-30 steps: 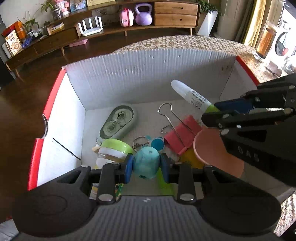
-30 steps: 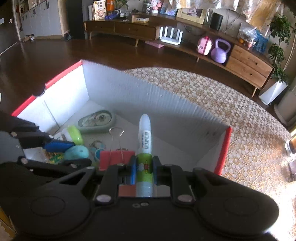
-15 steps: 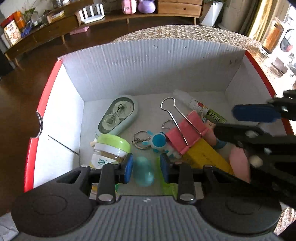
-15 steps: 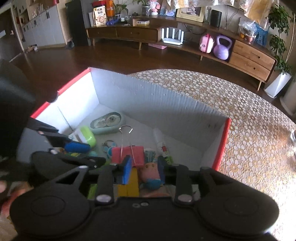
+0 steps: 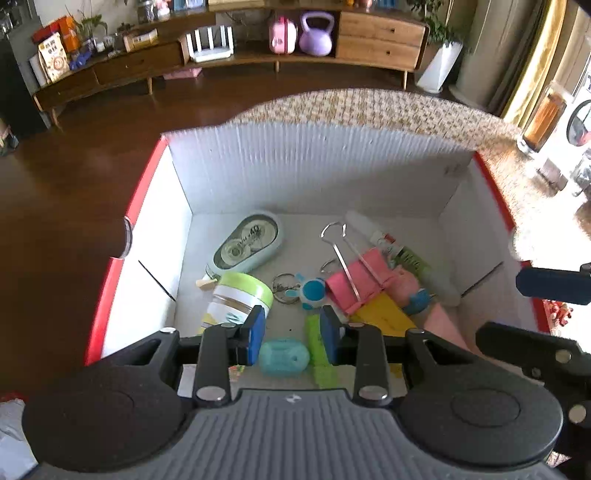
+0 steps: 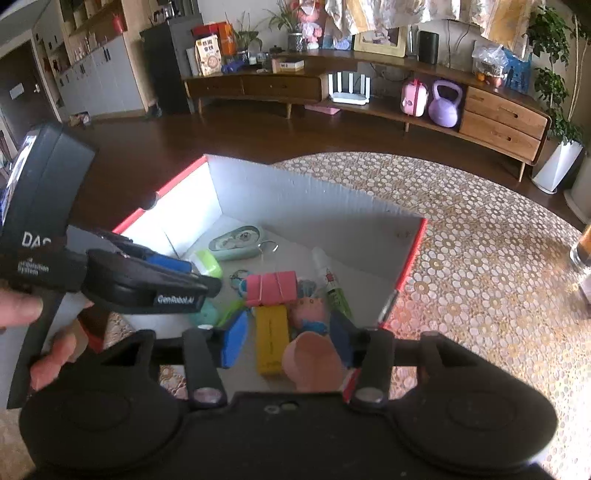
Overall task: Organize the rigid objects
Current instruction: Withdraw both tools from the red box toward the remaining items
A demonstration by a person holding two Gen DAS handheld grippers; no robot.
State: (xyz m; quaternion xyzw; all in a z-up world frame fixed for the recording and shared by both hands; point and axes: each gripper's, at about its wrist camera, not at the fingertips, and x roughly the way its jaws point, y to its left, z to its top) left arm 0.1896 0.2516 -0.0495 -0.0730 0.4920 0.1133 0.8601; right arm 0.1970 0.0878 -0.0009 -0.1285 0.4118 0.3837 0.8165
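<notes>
A living room lay behind, with a long wooden sideboard (image 5: 229,62) against the far wall and a purple kettlebell (image 5: 316,35) on its shelf. On a table under a patterned cloth (image 6: 480,258) stood a white box (image 5: 314,173) with red rims.

The left gripper (image 5: 291,334) hung over the box's near edge with its blue pads spread apart and nothing between them touching. The teal egg (image 5: 283,356) lay on the box floor directly below that gap, free of both pads. A green stick (image 5: 319,350) lay just right of the egg, partly behind the right pad.

The right gripper (image 6: 286,343) was likewise released, its pads wide, above the box's near right corner. The glue stick (image 5: 399,254) lay on the floor along the right wall, far of this gripper, with its white cap pointing away. Between the two sat a pink binder clip (image 5: 358,280), a yellow block (image 5: 384,314) and a pink pig figure (image 6: 310,312), crowded and touching.

Further left lay a correction tape (image 5: 247,245), a green-lidded jar (image 5: 240,295) on its side, and a blue keyring charm (image 5: 308,290).

A pinkish rounded thing (image 6: 314,362) filled the right gripper's gap in the right view; what it was could not be told. The box's near wall was hidden by both gripper bodies.
</notes>
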